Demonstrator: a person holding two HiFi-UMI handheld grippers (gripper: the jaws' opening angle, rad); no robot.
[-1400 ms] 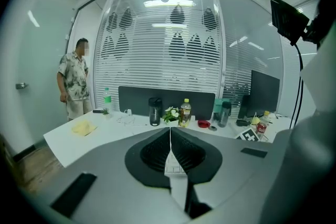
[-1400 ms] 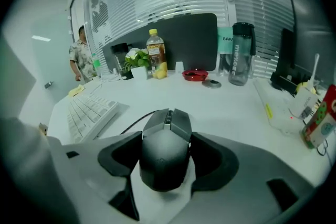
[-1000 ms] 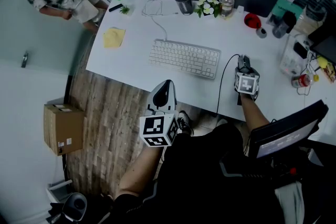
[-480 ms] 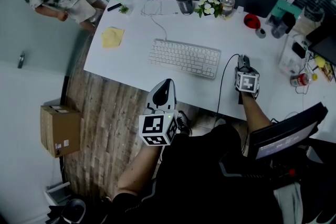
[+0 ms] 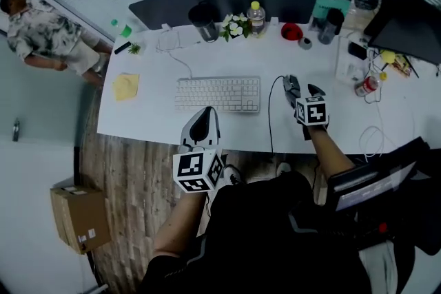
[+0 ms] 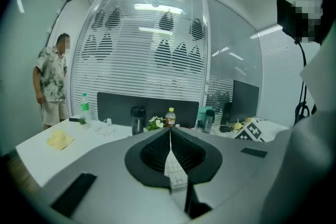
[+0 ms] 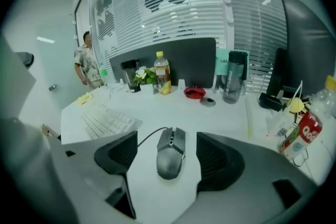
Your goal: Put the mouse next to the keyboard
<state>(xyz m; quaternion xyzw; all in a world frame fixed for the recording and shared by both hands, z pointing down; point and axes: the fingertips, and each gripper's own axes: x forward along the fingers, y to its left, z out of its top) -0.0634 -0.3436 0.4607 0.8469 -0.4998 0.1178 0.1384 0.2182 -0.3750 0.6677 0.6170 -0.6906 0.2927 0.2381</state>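
The grey wired mouse [image 5: 291, 87] [image 7: 170, 155] lies on the white desk [image 5: 227, 58], just right of the white keyboard [image 5: 217, 93] [image 7: 107, 122]. My right gripper [image 5: 304, 92] [image 7: 167, 141] hovers over it. Its jaws have just been opening and now stand wide on either side of the mouse, with the pads clear of it. My left gripper [image 5: 200, 127] [image 6: 170, 150] is shut on nothing, held off the desk's front edge and pointing at the keyboard [image 6: 176, 173].
Along the back stand a black tumbler [image 5: 204, 12], flowers [image 5: 234, 25], a bottle [image 5: 257, 16] and a red bowl [image 5: 291, 31]. A yellow cloth [image 5: 126, 86] lies at the left. Cluttered items and cables [image 5: 372, 79] fill the right. A person [image 5: 41, 31] stands beyond the desk's left end.
My right gripper has lifted off the mouse with its jaws spread wider; the mouse stays on the desk. The head view has swung, so the desk sits further left in it.
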